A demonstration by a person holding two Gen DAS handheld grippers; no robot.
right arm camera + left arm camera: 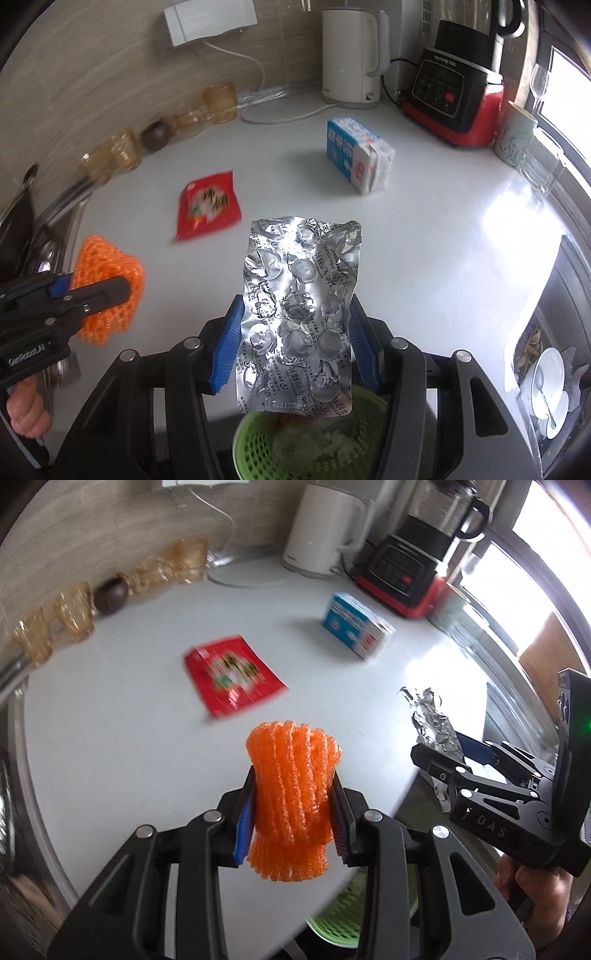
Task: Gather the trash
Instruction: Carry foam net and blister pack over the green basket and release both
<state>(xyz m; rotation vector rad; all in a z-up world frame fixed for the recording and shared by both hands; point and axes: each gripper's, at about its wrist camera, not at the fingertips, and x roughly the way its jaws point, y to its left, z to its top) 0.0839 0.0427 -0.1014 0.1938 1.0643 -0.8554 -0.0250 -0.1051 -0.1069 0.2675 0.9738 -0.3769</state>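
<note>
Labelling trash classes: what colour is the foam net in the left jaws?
Orange foam net, uniform mesh, no print. Clearest in the left wrist view.

A white countertop [424,258] runs to a beige, wood-grained wall [92,74] at the far side. A white wall socket [210,18] sits high on that wall, its cord trailing down. At the far right a window [535,546] lets in bright daylight that glares off the counter. At the left edge is what may be a metal sink [48,236], blurred.
</note>
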